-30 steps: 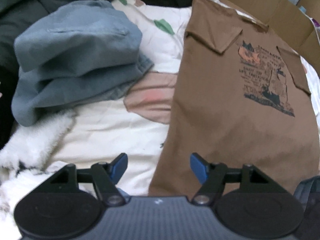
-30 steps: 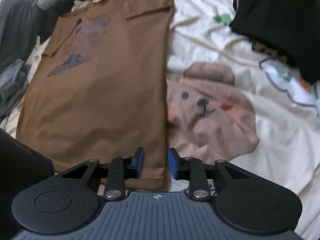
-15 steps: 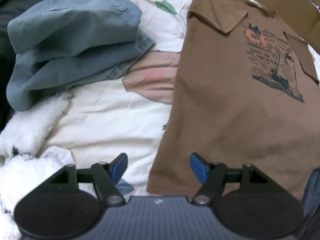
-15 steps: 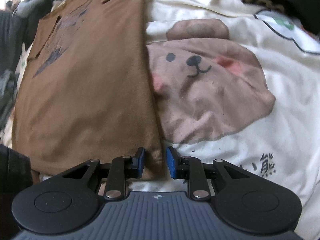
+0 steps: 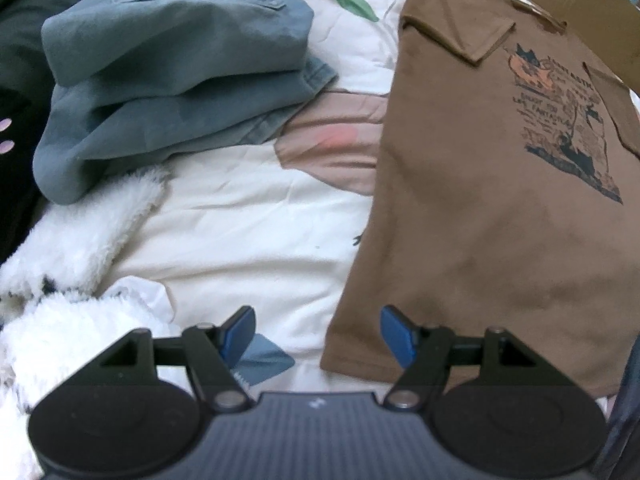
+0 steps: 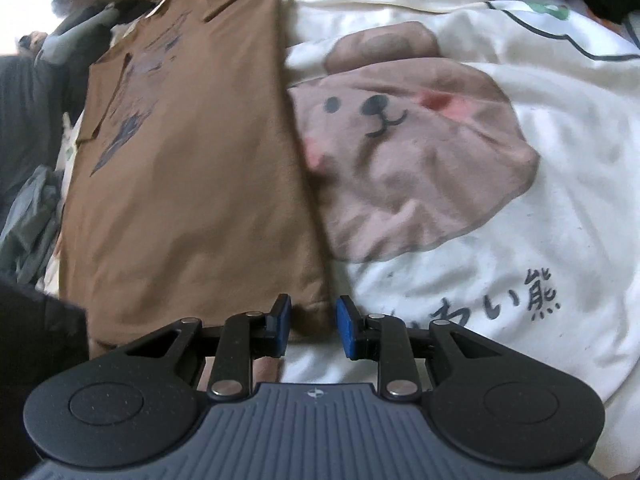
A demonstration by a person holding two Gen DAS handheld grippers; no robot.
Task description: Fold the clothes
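Left gripper (image 5: 318, 334): jaws spread wide, empty, over brown T-shirt (image 5: 492, 208) hem corner. Right gripper (image 6: 311, 326): jaws narrowly parted, straddling opposite hem corner, not pinching. Shirt flat on bear-print bedsheet (image 6: 460, 216).

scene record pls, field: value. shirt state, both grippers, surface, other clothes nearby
garment: brown T-shirt, flat, print up, sleeves folded in
surface: cream bear-print bedsheet
left gripper: open wide, over the shirt's bottom corner, nothing between the pads
right gripper: open narrowly, the shirt's other bottom corner between the pads, no pinch visible
nearby: folded blue-grey garment beside the shirt; white fleece at the near edge
backdrop: cardboard box beyond the collar
fold stage: sides in, bottom-to-top fold not yet done
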